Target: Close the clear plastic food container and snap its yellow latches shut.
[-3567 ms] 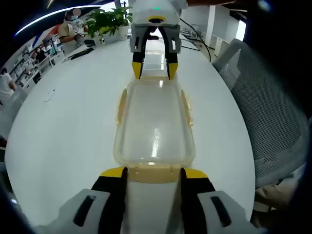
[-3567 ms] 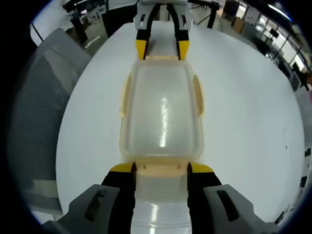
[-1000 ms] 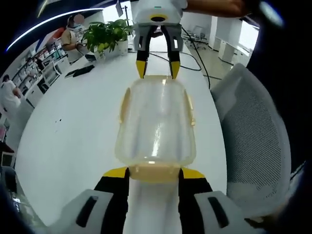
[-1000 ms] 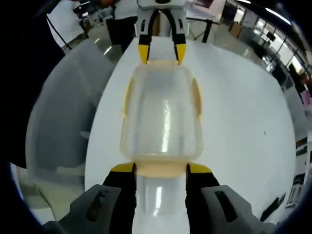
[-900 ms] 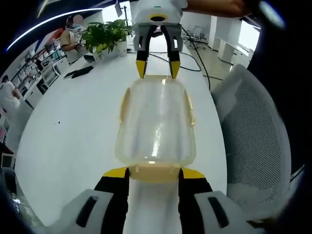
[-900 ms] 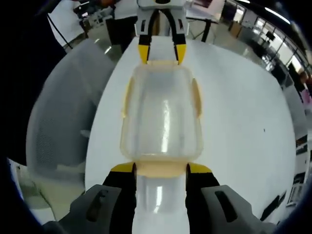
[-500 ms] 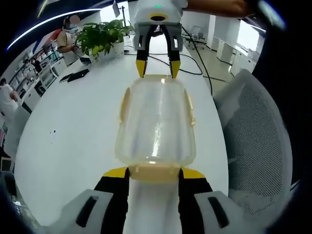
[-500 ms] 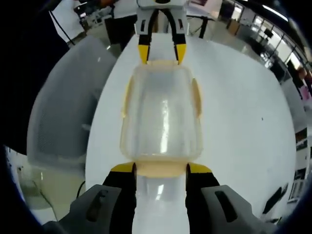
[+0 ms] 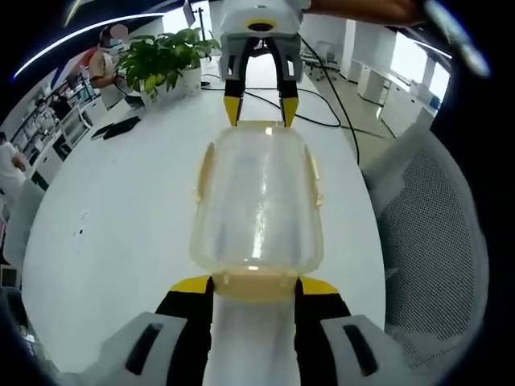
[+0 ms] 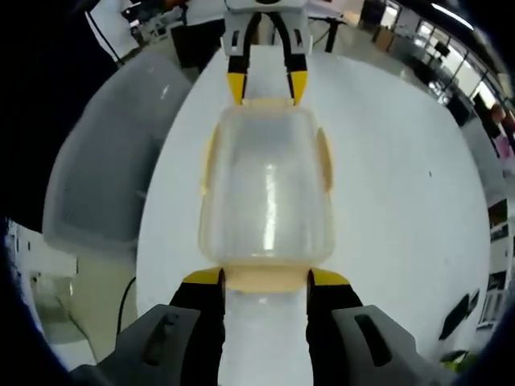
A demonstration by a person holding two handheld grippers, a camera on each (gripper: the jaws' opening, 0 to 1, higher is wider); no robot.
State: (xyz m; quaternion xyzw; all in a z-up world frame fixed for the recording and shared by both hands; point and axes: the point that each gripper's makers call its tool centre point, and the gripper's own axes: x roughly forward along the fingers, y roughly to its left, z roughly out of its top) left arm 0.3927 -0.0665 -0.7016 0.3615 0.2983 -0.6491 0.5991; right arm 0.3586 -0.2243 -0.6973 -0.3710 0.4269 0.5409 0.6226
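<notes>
The clear plastic food container point(image 9: 257, 201) hangs lengthwise between my two grippers, its lid on, above the white table point(image 9: 121, 217). Yellow side latches point(image 9: 204, 173) lie along its long edges. My left gripper point(image 9: 253, 283) is shut on the yellow end latch point(image 9: 253, 286) nearest it. At the far end, my right gripper point(image 9: 259, 112) is clamped on the opposite end latch. In the right gripper view the same container point(image 10: 267, 193) runs from my right gripper point(image 10: 265, 277) to my left gripper point(image 10: 267, 87), with a side latch point(image 10: 324, 161) along the edge.
A grey mesh chair point(image 9: 434, 233) stands at the table's edge, the same chair point(image 10: 105, 153) lying left in the right gripper view. A potted plant point(image 9: 161, 64) and black cables point(image 9: 322, 121) are on the far table end. People stand in the background.
Both grippers keep the same hold on the container. The table and chair behind it have slid in both views, so the held container and cameras have shifted together.
</notes>
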